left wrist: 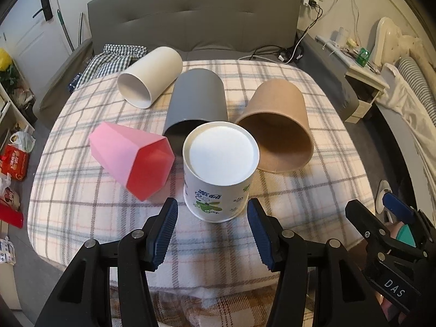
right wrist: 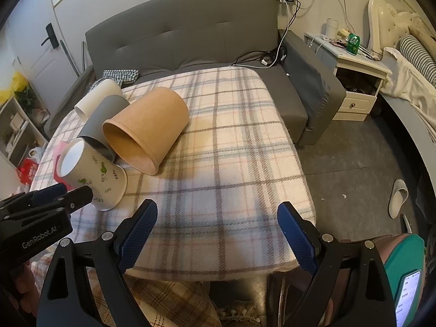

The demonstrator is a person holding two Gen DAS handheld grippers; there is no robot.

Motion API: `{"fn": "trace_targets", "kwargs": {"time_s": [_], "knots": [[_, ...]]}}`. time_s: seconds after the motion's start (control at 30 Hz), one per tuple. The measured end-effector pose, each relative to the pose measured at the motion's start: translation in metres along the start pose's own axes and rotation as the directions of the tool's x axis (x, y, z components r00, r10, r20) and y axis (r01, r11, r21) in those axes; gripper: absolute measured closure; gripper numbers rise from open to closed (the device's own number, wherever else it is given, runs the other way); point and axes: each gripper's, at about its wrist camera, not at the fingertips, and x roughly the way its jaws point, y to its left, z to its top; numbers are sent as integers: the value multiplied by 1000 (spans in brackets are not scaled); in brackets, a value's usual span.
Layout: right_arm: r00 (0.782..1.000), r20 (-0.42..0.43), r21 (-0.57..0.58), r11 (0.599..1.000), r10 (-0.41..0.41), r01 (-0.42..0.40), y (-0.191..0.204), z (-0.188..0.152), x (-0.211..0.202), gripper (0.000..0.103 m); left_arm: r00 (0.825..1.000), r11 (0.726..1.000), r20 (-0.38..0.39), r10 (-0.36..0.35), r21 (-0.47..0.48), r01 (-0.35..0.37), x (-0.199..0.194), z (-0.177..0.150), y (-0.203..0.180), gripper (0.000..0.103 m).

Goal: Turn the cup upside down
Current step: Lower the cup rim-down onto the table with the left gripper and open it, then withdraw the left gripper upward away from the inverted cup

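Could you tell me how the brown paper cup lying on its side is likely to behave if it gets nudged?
The brown paper cup lies on its side, so it would probably roll, curving because it tapers. It looks like thin kraft paper, so likely light and easily dented. The soft plaid blanket may damp any rolling.

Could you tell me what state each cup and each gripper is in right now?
printed paper cup: upside down, base up, free.
pink cup: on its side.
grey cup: on its side.
brown cup: on its side.
white cup: on its side.
left gripper: open, empty.
right gripper: open, empty.
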Motion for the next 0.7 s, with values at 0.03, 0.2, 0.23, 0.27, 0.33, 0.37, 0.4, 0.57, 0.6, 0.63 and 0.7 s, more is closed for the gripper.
{"fn": "trace_targets", "kwargs": {"time_s": [0.03,0.2,0.23,0.27,0.33,0.37,0.4,0.57,0.6,0.63,0.7], "knots": [[1000,2,-1,1000,-1,1,1,0,-1,13,1000,1000,7,0,-2,0,-3,0,1,47],[1000,31,-13,1000,-2,2,6,1,-15,13,998,1000,57,-4,-18,5,-23,2,8,47],[999,39,-16,1000,-1,2,8,2,-19,13,998,1000,69,-6,-20,8,-28,3,9,47],[999,47,-20,1000,-2,3,10,2,-23,13,996,1000,88,-8,-23,10,-35,4,10,47],[998,68,-29,1000,0,2,14,3,-33,13,992,1000,125,-12,-27,16,-48,4,14,47],[997,83,-36,999,1,1,16,3,-40,13,988,999,154,-17,-29,21,-57,4,16,47],[995,98,-42,999,3,1,19,4,-45,13,983,999,181,-20,-30,26,-65,2,18,47],[984,177,-70,997,28,-16,32,1,-76,13,949,1000,314,-17,-20,24,-103,-11,29,43],[980,194,-76,997,35,-21,35,0,-82,13,941,1000,337,-13,-21,21,-109,-16,32,40],[978,206,-81,996,41,-24,38,-1,-87,13,935,1000,356,-8,-24,18,-114,-21,35,35],[973,223,-93,995,57,-37,45,-5,-95,13,917,999,399,8,-33,6,-124,-33,42,27]]}}
